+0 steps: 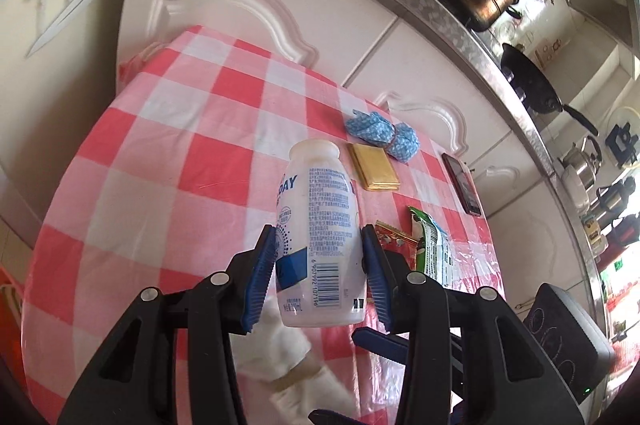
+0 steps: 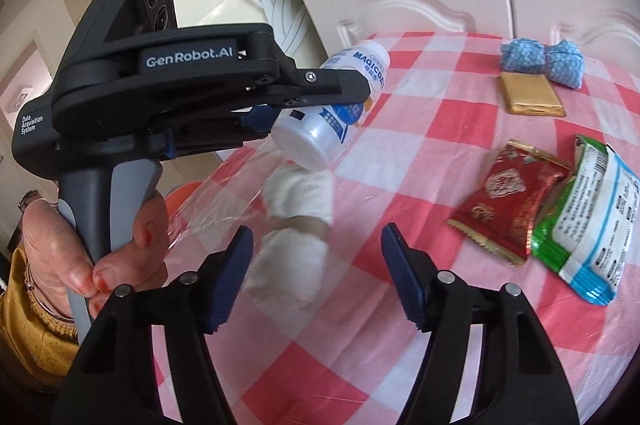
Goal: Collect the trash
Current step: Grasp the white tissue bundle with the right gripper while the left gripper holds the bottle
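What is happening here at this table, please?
A person is clearing trash from a table with a red-checked cloth, holding a gripper in each hand. The left gripper is clamped on a white plastic bottle and holds it above the table. The right gripper is open and empty, just in front of a crumpled white tissue. A red wrapper and a green packet lie on the cloth.

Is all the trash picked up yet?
Not yet. The left gripper has lifted the white bottle. The right gripper is open over a white wad. The red wrapper, green packet, gold packet and blue bundle lie on the tablecloth.
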